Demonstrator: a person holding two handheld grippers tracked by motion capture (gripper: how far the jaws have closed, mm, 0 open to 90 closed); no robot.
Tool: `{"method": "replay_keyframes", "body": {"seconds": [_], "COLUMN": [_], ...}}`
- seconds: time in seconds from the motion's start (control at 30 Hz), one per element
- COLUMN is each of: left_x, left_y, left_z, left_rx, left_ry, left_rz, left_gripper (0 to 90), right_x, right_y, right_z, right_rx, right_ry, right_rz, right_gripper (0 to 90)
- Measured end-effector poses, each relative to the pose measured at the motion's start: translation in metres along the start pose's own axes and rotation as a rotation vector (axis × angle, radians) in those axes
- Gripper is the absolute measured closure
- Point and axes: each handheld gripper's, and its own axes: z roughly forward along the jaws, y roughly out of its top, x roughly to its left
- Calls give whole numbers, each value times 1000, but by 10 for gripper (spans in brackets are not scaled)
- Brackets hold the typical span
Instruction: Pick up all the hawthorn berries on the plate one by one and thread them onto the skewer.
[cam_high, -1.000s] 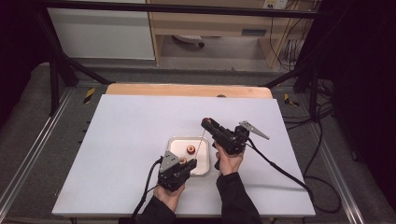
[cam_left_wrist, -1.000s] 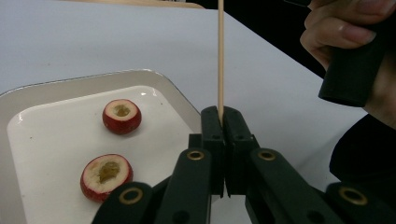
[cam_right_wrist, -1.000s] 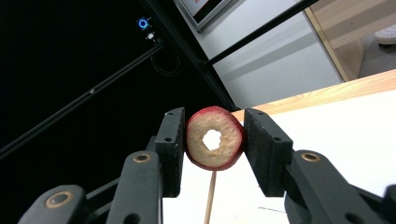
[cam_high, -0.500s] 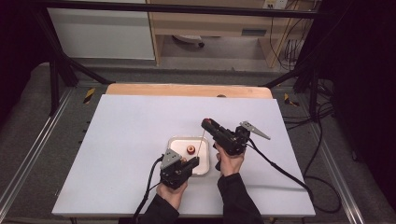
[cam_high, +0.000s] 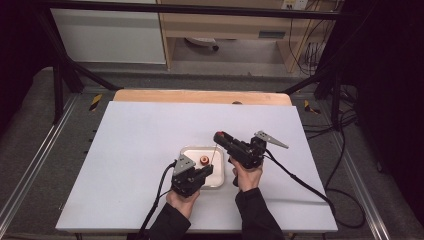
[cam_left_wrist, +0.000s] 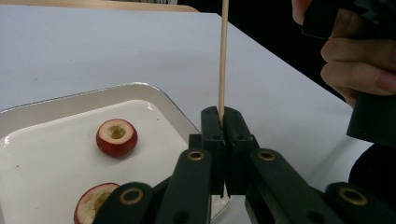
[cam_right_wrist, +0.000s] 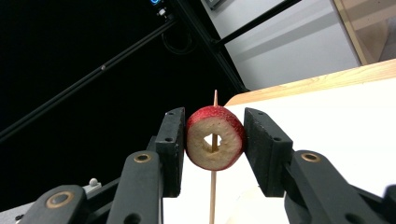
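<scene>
Near the front edge of the white counter (cam_high: 150, 150), the left tool (cam_high: 206, 172) is closed on the lower end of a thin wooden skewer (cam_left_wrist: 223, 56), holding it upright beside a shallow white tray (cam_left_wrist: 56, 105). The right tool (cam_right_wrist: 214, 140) grips a cored red fruit slice (cam_right_wrist: 215, 137) by its skin, one pad on each side, raised above the tray.

Handling, judged: slice is light and soft, likely to bruise or split at the thin ring round the core hole if squeezed harder; skin may be slick. Best hold is across the skin, as now, leaving the hole free. Skewer is light, stiff but slender, could snap or tilt under side load; a hold low on the shaft leaves its length free.

Views: right gripper view shows the skewer lined up through the slice's hole, but I cannot tell whether it passes through or stands behind. Left gripper view shows two more cored pieces (cam_left_wrist: 116, 136) lying on the tray; high view gives only one small red piece (cam_high: 204, 160) there.
</scene>
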Motion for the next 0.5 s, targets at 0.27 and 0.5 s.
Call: {"method": "replay_keyframes", "body": {"seconds": [0.27,0.5], "left_x": [0,3], "left_y": [3,9], "left_z": [0,-1], "left_rx": [-6,-7], "left_ry": [-14,-8], "left_rz": [5,15], "left_gripper": [888,888], "right_x": [1,1], "right_y": [1,-10], "right_z": [-5,-2], "right_rx": [24,68], "right_ry": [4,11], "right_rz": [-24,-18], "right_gripper": [607,607]}}
